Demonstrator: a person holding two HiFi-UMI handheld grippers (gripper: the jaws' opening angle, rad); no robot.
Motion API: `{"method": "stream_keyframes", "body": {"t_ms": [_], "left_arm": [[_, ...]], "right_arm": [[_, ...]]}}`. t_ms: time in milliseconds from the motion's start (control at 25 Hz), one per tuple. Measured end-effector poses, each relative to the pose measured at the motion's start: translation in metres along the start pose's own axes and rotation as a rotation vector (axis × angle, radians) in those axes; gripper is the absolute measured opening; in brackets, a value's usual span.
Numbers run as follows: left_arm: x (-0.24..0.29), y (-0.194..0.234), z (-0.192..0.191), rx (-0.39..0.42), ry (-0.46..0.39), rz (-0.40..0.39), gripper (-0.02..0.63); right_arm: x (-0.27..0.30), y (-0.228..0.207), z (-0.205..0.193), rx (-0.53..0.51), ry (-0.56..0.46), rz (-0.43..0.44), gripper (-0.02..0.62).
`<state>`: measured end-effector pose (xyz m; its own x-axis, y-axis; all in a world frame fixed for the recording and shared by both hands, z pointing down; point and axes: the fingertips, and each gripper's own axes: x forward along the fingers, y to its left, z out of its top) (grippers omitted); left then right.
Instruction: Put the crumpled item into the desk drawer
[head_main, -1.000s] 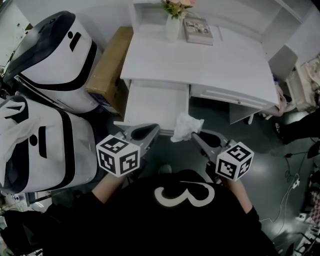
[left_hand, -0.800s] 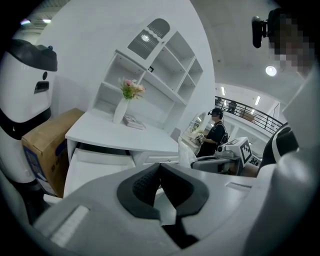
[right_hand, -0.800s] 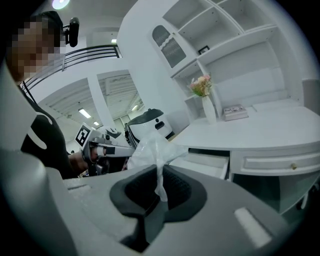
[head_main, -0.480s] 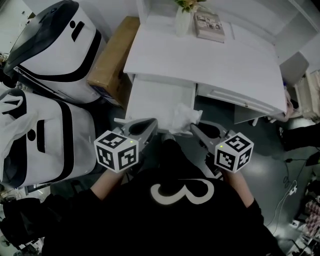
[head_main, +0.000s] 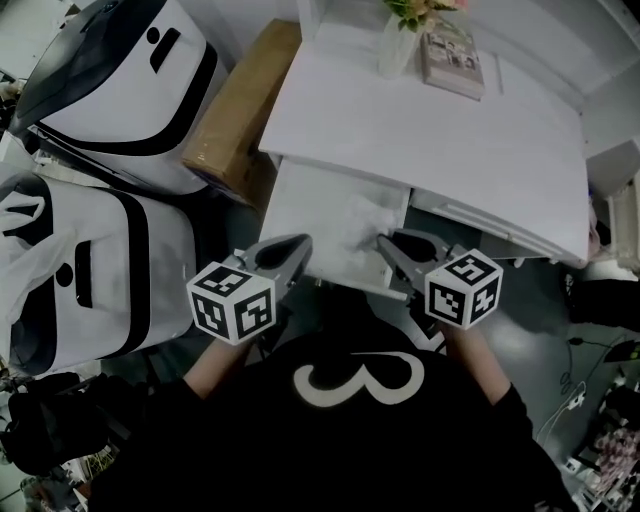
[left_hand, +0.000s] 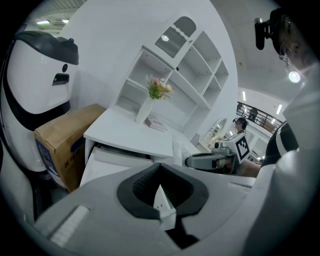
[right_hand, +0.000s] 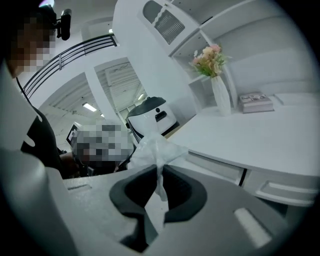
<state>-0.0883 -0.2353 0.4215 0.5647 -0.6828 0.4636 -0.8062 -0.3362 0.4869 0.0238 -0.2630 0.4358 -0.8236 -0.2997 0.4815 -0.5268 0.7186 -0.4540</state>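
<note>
Right gripper (head_main: 383, 242) here: my jaws are clamped tight on the crumpled item (head_main: 362, 220), a white wad of thin stuff. In the right gripper view it bunches up out of the pinch (right_hand: 155, 150) with a tail hanging down between the pads. From my head, the wad sits at 11 o'clock off the right jaw tips, over the near right part of the open drawer (head_main: 310, 210). I cannot tell if it touches the drawer floor.

My left gripper (head_main: 298, 243) hangs at 9 o'clock from the right one, over the drawer's near edge, jaws drawn together with nothing pinched between them.

The white desk (head_main: 430, 130) fills 12 o'clock. A vase of flowers (head_main: 400, 45) and a book (head_main: 452, 58) stand at its far edge, about 1 o'clock. A cardboard box (head_main: 235, 120) leans beside the desk at 10 o'clock.
</note>
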Motion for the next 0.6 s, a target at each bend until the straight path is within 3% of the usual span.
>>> {"method": "stream_keyframes", "body": {"t_ms": [600], "left_arm": [[0.011, 0.068, 0.018, -0.127, -0.056, 0.108, 0.011]], "right_arm": [[0.088, -0.032, 0.011, -0.027, 0.142, 0.067, 0.037]]}}
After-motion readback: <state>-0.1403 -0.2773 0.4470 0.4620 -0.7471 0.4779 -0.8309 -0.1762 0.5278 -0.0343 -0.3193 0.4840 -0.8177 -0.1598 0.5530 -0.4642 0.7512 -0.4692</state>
